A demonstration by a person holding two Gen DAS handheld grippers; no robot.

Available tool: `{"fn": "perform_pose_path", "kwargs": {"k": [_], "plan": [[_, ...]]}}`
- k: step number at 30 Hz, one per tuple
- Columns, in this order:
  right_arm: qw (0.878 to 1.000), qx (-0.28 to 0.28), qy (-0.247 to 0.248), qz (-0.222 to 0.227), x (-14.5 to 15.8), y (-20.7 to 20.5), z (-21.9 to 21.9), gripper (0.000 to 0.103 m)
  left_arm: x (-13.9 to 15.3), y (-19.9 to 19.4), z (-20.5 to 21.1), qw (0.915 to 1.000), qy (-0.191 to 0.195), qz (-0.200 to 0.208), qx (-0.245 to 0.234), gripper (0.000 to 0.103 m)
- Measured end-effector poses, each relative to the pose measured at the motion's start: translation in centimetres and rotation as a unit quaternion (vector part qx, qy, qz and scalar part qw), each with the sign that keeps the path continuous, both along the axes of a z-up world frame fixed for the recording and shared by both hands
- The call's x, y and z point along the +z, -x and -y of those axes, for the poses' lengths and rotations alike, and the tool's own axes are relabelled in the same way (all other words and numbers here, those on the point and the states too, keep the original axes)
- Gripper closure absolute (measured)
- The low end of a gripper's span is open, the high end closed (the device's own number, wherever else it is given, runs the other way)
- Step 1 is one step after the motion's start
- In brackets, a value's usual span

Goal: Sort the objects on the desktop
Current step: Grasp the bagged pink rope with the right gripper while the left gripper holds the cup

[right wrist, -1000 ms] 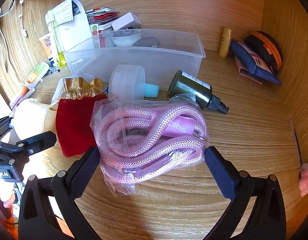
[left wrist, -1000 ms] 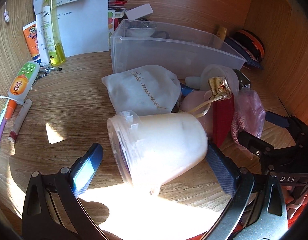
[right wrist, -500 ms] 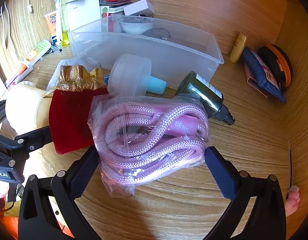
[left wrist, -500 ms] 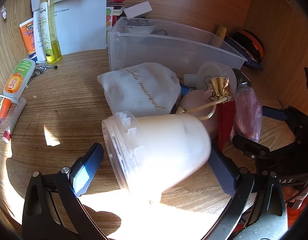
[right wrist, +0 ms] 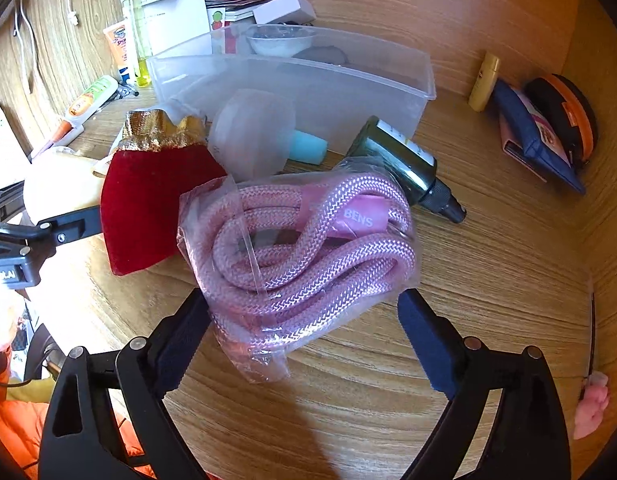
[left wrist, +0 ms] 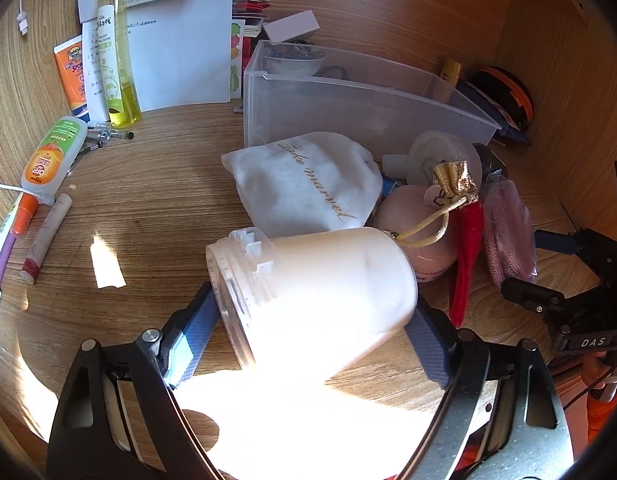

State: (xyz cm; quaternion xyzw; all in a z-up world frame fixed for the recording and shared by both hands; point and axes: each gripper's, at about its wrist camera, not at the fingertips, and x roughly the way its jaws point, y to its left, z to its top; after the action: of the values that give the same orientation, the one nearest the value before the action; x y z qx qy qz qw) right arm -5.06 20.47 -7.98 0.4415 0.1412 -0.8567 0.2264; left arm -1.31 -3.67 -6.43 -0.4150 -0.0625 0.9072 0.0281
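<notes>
Closing both claws at once, I had two pickups going on the wooden surface. The left claw had its pads pressed against the white cup, which lay on its side with the open rim to the left; I judged that grip made, or nearly so. The right claw flanked the bagged pink rope: its left pad touched the plastic, the right pad sat just at the bag's edge, and I could not tell whether it had bitten yet.

Both things lay in front of the clear bin, which I took as their likely home. It already held a small bowl.

To do this well, I wanted the cup squeezed gently, since thin plastic could flex and pop out sideways. A gold cord from the red pouch lay against the cup's base, so I meant to lift straight up and watch for snagging. With the rope, I wanted the pads on the coils themselves, not just loose film, or the bag would slip. The dark bottle touched the bag's far edge and could roll.
</notes>
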Motion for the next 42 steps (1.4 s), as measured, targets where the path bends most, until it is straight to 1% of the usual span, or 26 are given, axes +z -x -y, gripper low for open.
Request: {"fn": "perform_pose_path", "kwargs": {"k": [3, 7, 8, 9, 10, 12, 14, 17, 18, 22, 24, 27, 30, 31, 35, 37, 39, 40, 41, 42], "plan": [[1.000, -0.009, -0.005, -0.002, 0.3, -0.1, -1.4, 0.011, 0.4, -0.2, 0.3, 0.9999, 0.002, -0.007, 0.007, 0.015], [0.999, -0.035, -0.035, -0.020, 0.8, -0.4, -3.1, 0.011, 1.0, -0.4, 0.5, 0.9998, 0.006, -0.016, 0.013, 0.015], [0.998, -0.040, -0.034, -0.018, 1.0, -0.4, -3.5, 0.011, 1.2, -0.5, 0.5, 0.9997, 0.005, -0.018, 0.013, 0.015], [0.999, -0.043, -0.025, -0.011, 1.2, -0.4, -4.0, 0.011, 1.4, -0.5, 0.5, 0.9997, 0.004, -0.021, 0.014, 0.015], [0.999, -0.044, -0.007, -0.004, 1.6, -0.4, -4.6, 0.009, 1.6, -0.5, 0.5, 0.9996, 0.003, -0.024, 0.014, 0.015], [0.998, -0.043, 0.033, 0.011, 2.6, -0.5, -5.3, 0.009, 2.0, -0.5, 0.4, 0.9995, 0.004, -0.030, 0.013, 0.015], [0.997, -0.043, 0.063, 0.014, 3.7, -0.4, -5.3, 0.008, 2.6, -0.5, 0.3, 0.9992, 0.003, -0.037, 0.010, 0.015], [0.996, -0.058, 0.067, 0.002, 4.6, 0.5, -4.2, 0.002, 3.5, -0.2, -0.1, 0.9987, 0.005, -0.050, 0.005, 0.015], [0.996, -0.065, 0.064, 0.002, 4.6, 1.0, -3.8, 0.002, 3.8, -0.1, -0.2, 0.9985, 0.006, -0.054, 0.002, 0.015], [0.993, -0.106, 0.045, 0.028, 3.1, 3.7, -2.2, 0.002, 5.0, 0.4, -0.8, 0.9972, 0.011, -0.073, -0.010, 0.015], [0.991, -0.120, 0.045, 0.048, 2.2, 4.8, -2.0, 0.002, 5.5, 0.7, -1.1, 0.9966, 0.013, -0.079, -0.019, 0.015], [0.988, -0.135, 0.036, 0.070, 0.9, 5.5, -2.0, 0.002, 5.9, 1.3, -1.6, 0.9958, 0.022, -0.084, -0.029, 0.015], [0.985, -0.139, 0.041, 0.090, -0.1, 5.6, -2.5, 0.002, 6.2, 1.9, -1.9, 0.9952, 0.027, -0.087, -0.036, 0.015], [0.985, -0.140, 0.037, 0.090, -0.2, 5.5, -2.6, 0.000, 6.2, 2.1, -2.0, 0.9951, 0.027, -0.087, -0.037, 0.015], [0.990, -0.122, -0.007, 0.074, -0.8, 4.9, -1.5, 0.000, 6.0, 2.4, -2.5, 0.9949, 0.021, -0.088, -0.044, 0.015], [0.993, -0.105, -0.014, 0.057, -0.9, 4.5, -0.9, 0.002, 5.9, 2.5, -2.7, 0.9950, 0.019, -0.087, -0.045, 0.015], [0.993, -0.101, -0.010, 0.062, -0.9, 4.6, -1.0, 0.001, 5.7, 2.7, -2.9, 0.9952, 0.017, -0.084, -0.047, 0.015], [0.993, -0.098, -0.011, 0.059, -0.9, 4.5, -1.0, 0.005, 5.7, 2.7, -3.0, 0.9952, 0.017, -0.084, -0.048, 0.015], [0.994, -0.098, -0.009, 0.055, -0.7, 4.4, -1.2, 0.013, 5.7, 2.8, -3.1, 0.9952, 0.018, -0.084, -0.048, 0.015], [0.994, -0.096, -0.009, 0.053, -0.6, 4.1, -1.2, 0.018, 5.8, 2.8, -3.2, 0.9951, 0.019, -0.084, -0.048, 0.015]]}}
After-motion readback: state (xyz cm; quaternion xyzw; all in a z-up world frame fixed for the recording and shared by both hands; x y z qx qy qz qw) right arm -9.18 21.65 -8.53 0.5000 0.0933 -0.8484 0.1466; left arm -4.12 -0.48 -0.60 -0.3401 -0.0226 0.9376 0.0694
